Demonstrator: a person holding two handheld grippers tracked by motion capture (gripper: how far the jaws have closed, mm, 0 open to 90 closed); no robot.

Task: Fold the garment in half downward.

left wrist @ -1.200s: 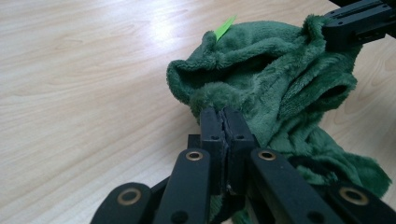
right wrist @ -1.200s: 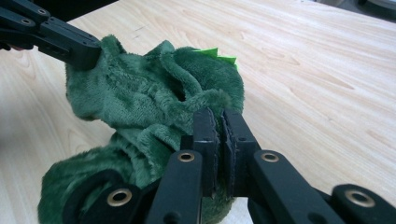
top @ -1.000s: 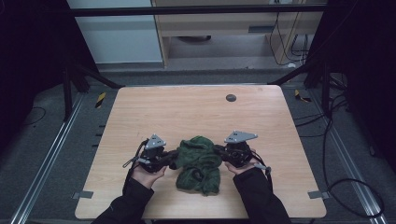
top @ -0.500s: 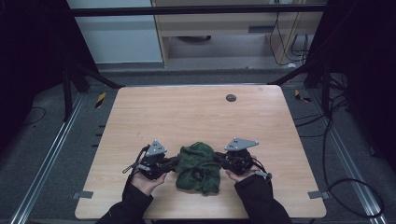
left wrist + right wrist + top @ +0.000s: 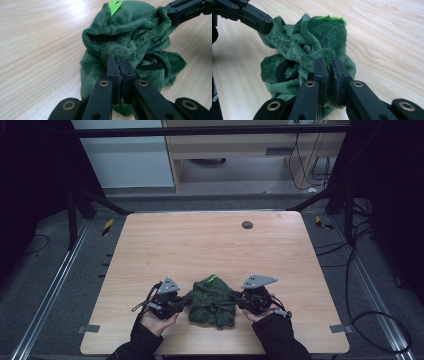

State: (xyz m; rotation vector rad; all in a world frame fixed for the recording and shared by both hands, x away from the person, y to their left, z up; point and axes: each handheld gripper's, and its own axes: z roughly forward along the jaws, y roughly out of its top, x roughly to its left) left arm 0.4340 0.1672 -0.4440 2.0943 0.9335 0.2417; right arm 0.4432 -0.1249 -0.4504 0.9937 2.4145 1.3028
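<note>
Both grippers' black fingers pinch the crumpled, fuzzy green plush cloth point(image 5: 212, 301) on the woodgrain table point(image 5: 200, 245).

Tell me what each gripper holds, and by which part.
Both hold the crumpled dark green fleece cloth. The left gripper pinches a fold on its own side of the bundle; the right gripper pinches fleece on the opposite side.

The plush cloth point(image 5: 212, 300) is dark green with a black band, a bright green tag at twelve o'clock; the counter point(image 5: 200, 245) is pale woodgrain.
</note>
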